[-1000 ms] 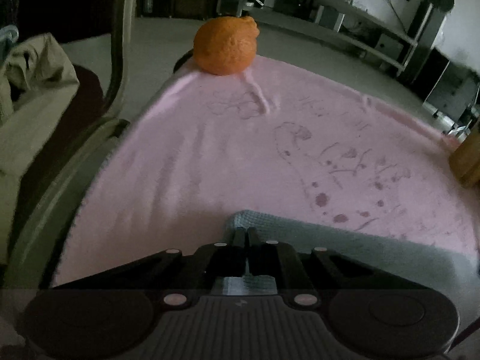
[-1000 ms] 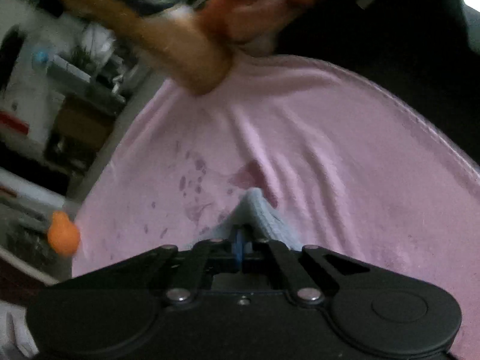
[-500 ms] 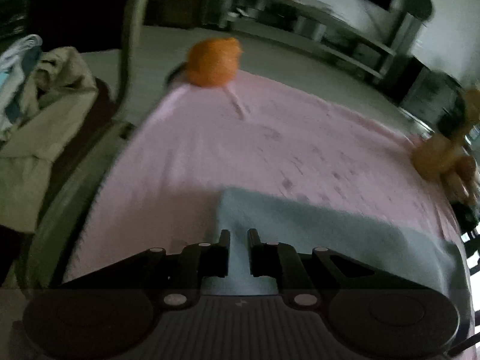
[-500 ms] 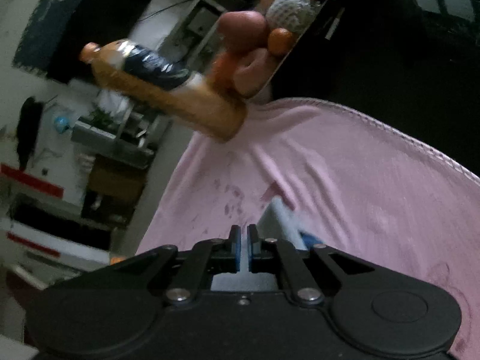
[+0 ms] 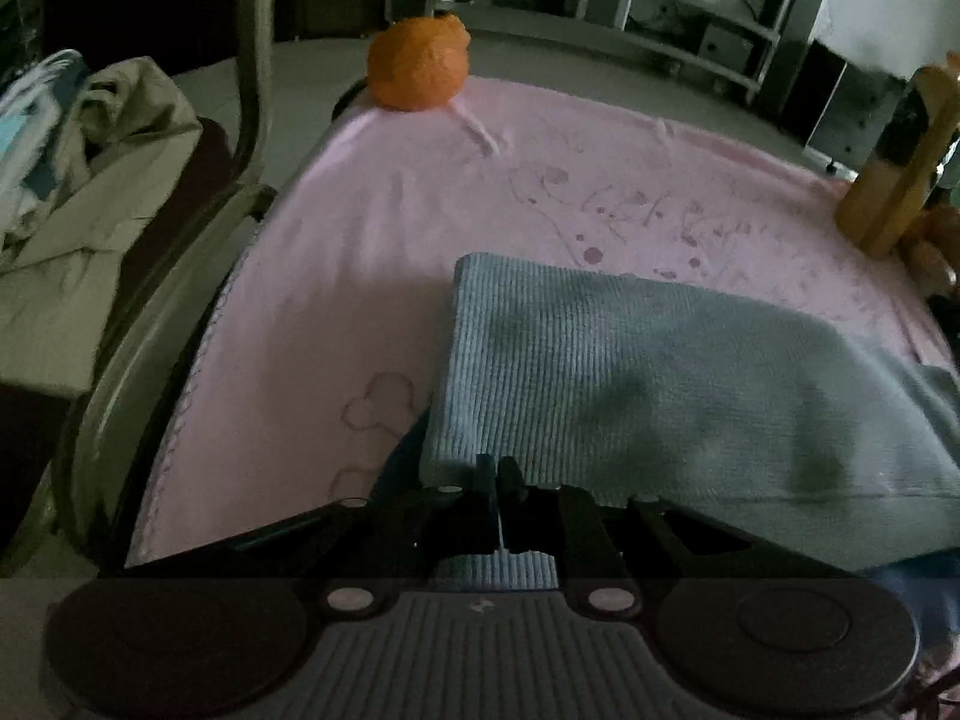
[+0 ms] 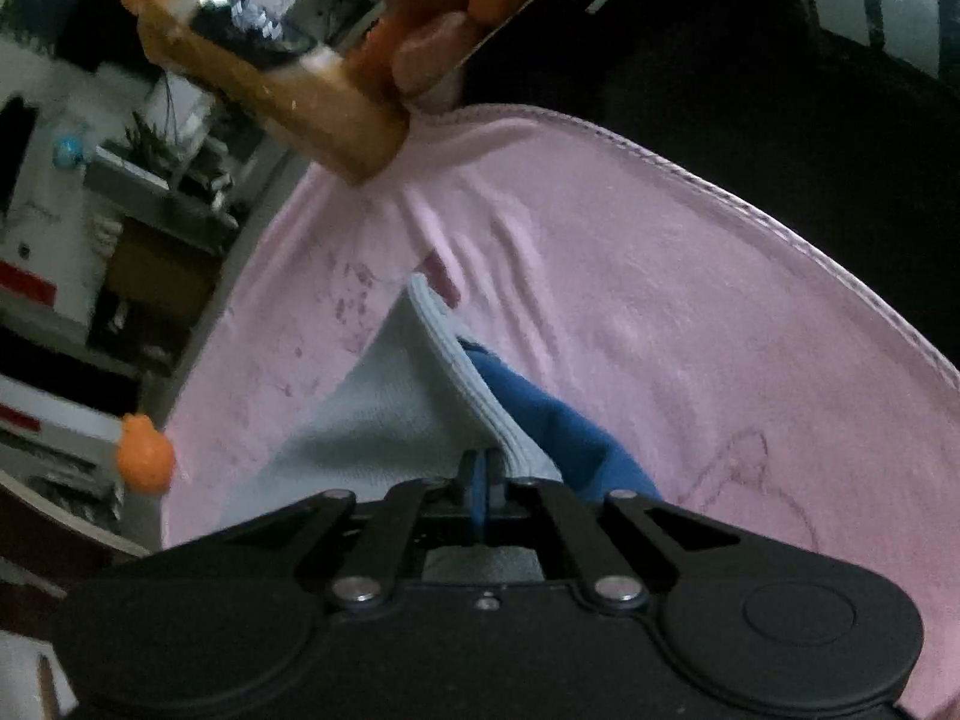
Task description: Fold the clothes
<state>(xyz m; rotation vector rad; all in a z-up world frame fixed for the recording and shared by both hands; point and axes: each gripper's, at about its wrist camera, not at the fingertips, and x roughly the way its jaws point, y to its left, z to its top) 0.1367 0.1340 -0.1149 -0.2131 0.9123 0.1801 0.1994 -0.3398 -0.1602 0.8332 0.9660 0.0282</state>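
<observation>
A light blue ribbed garment (image 5: 648, 372) lies on a pink printed towel (image 5: 384, 228) that covers the table. My left gripper (image 5: 499, 468) is shut on the garment's near left edge. In the right wrist view the same garment (image 6: 396, 396) shows a darker blue layer (image 6: 552, 420) under its ribbed hem. My right gripper (image 6: 480, 468) is shut on that hem and holds the edge lifted a little off the towel (image 6: 660, 300).
An orange (image 5: 418, 66) sits at the towel's far left corner. A tall orange bottle (image 5: 894, 162) and a tray of fruit (image 6: 456, 6) stand at the far right. A chair with beige clothes (image 5: 78, 180) is left of the table.
Both grippers have pulled back toward the near edge with the garment. The left jaws, open half a second ago, are now shut on the edge. More blue cloth lies spread on the towel.
</observation>
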